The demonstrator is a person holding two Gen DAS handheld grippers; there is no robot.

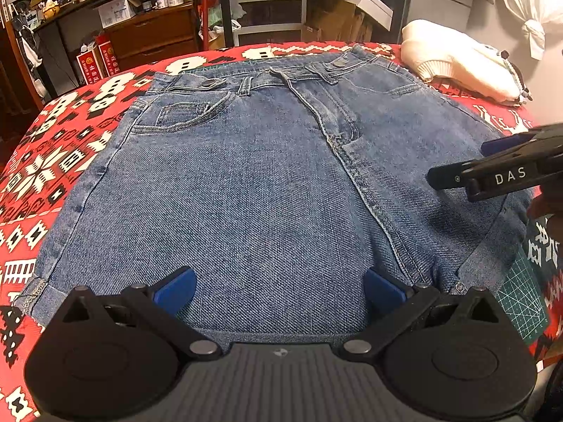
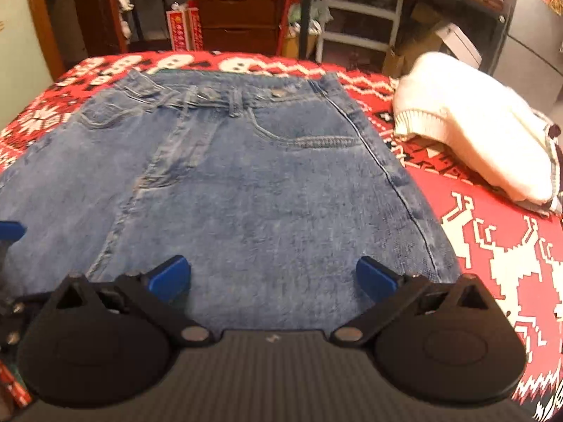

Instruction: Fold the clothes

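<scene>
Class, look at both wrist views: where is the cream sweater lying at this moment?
The cream sweater lies at the far right in both views, on the red patterned cloth beside the jeans, apart from their right edge.

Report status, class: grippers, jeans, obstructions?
Left gripper open, right gripper open, both empty. Jeans flat, unfolded. White sweater beside jeans, apart.

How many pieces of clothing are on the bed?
2. The blue denim jeans lie flat in the middle of the red patterned blanket; the cream knitted sweater sits bunched at their right. Others may be hidden.
</scene>
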